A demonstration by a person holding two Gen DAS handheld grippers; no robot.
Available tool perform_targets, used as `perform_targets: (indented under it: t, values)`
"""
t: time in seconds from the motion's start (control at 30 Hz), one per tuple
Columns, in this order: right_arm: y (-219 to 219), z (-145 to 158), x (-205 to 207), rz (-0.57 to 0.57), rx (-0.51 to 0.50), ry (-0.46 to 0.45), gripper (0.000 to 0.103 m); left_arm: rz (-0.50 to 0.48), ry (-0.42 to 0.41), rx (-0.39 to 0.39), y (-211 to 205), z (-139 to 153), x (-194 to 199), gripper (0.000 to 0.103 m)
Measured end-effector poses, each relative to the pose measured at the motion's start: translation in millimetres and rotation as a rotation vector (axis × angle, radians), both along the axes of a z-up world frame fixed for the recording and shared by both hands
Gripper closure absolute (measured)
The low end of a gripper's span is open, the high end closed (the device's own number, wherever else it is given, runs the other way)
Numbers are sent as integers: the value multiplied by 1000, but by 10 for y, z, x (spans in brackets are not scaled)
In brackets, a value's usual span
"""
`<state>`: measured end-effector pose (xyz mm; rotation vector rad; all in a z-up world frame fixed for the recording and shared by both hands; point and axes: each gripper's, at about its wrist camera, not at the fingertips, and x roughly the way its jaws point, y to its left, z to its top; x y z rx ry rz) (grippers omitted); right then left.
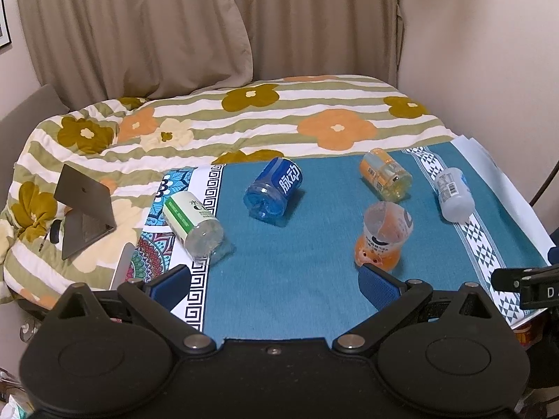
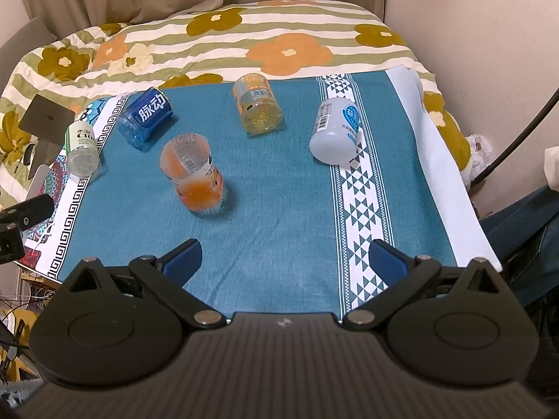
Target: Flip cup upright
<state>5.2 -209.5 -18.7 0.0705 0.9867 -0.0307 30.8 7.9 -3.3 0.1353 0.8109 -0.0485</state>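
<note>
Several cut-bottle cups sit on a teal cloth (image 1: 290,262) (image 2: 279,209). An orange cup (image 1: 382,235) (image 2: 194,174) stands upright, mouth up. A blue cup (image 1: 274,186) (image 2: 145,117), a green-and-white cup (image 1: 194,221) (image 2: 81,148), a yellow-orange cup (image 1: 386,174) (image 2: 256,104) and a white cup (image 1: 453,193) (image 2: 335,131) lie on their sides. My left gripper (image 1: 276,284) is open and empty, its right finger just in front of the orange cup. My right gripper (image 2: 284,262) is open and empty, near the cloth's front edge.
The cloth covers a table pushed against a bed with a flowered quilt (image 1: 244,118) (image 2: 209,38). A half-open laptop (image 1: 84,209) (image 2: 45,122) rests on the quilt at left. A wall (image 1: 489,52) stands at right. Curtains (image 1: 139,28) hang behind.
</note>
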Motion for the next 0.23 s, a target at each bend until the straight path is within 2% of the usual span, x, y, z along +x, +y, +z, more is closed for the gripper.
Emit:
perform_targets:
  t: [0.23]
  values:
    - [75,-57,75,45,22,-21,0,35,-7,-11,86,-1,35,0]
